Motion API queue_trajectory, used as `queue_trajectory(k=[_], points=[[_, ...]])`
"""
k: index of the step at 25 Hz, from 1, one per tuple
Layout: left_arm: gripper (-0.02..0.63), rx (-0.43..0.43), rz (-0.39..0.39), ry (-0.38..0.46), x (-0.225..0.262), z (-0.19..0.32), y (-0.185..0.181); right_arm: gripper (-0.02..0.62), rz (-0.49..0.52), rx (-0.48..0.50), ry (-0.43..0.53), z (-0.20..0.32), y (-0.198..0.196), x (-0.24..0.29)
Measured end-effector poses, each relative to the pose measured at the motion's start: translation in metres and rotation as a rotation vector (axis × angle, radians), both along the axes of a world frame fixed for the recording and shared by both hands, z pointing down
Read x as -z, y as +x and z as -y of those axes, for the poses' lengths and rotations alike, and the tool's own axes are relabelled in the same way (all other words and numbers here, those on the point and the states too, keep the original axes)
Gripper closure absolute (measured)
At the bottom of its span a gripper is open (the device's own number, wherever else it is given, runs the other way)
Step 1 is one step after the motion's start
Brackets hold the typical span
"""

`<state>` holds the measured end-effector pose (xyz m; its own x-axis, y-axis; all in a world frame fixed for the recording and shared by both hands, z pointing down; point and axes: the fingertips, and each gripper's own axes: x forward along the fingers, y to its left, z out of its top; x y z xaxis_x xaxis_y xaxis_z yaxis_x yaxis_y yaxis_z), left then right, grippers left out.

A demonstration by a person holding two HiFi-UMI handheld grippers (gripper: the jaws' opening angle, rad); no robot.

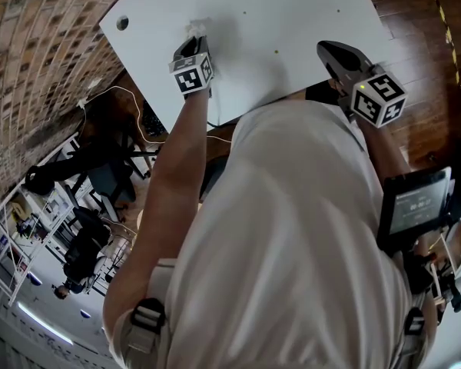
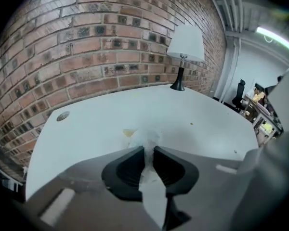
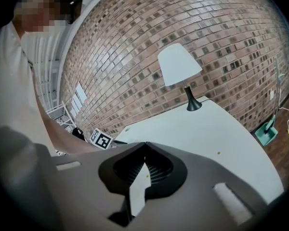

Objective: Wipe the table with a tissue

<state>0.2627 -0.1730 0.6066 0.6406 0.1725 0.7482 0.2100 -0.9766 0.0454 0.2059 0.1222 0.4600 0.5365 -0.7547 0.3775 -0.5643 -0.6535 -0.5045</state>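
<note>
Left gripper [image 2: 148,149]: fingers clenched on the white tissue [image 2: 145,137], which touches the left part of the counter [image 2: 96,124]. Right gripper [image 3: 143,147]: fingers closed together, empty, at the counter's right side. Lamp [image 2: 185,42]: far end.

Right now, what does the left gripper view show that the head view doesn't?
Left gripper view only: the lamp at the far edge of the table, a yellowish stain beside the tissue, and the left gripper with jaws shut on that tissue. Head view only: the right gripper near the table's front edge, the person's shirt, the wooden floor. Both: table, tissue, left gripper, the round hole in the tabletop.
</note>
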Motion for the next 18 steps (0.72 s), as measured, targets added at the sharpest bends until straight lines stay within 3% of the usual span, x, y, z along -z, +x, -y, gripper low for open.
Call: queue_trajectory(k=[6,15,18], points=[[0.543,-0.018,-0.008,-0.064,-0.005,-0.03,-0.003,0.588,0.003,0.004,0.005,-0.001,0.007,-0.005],[0.543,-0.223,0.026,-0.099,-0.006,-0.109,-0.022,0.588,0.006,0.013,0.006,-0.004,0.004,-0.003],[0.543,-0.242,0.032,-0.109,-0.006,-0.118,-0.027,0.588,0.004,0.016,0.005,-0.002,0.005,-0.003]])
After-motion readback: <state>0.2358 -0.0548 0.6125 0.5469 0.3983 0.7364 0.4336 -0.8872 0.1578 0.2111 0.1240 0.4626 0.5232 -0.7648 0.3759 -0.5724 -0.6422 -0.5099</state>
